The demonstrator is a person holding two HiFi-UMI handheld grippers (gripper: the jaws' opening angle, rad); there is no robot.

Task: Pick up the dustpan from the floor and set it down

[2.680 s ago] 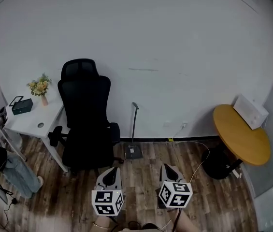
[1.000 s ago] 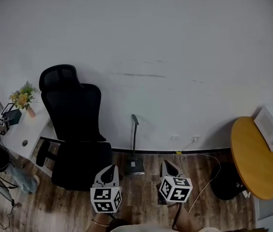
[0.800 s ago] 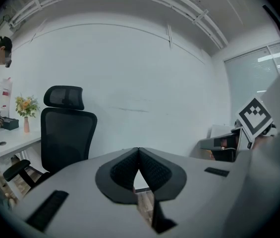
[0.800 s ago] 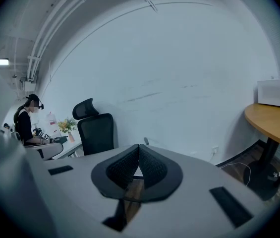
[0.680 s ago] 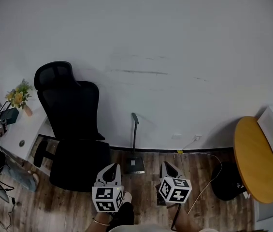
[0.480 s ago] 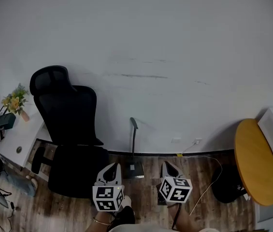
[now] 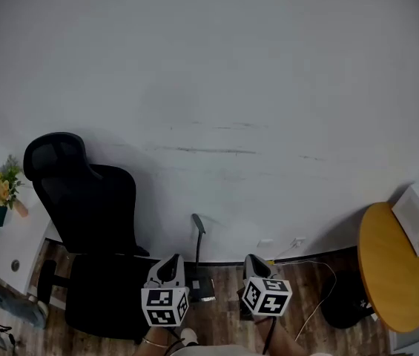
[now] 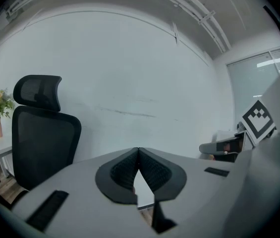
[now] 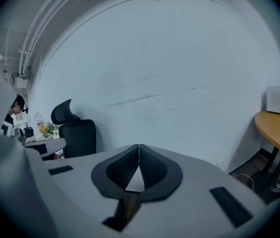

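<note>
The dustpan (image 7: 202, 289) stands on the floor against the wall, just ahead of your tongs and between them, its handle upright. Both the left tongs (image 7: 170, 262) and the right tongs (image 7: 253, 262) are clenched on nothing. Open whichever pair you'll use before you reach. Aim for the thin handle rather than the pan, and steer the left pair clear of the office chair (image 7: 94, 228) beside it.

No readable txt, labels, brands or nos. in any view
</note>
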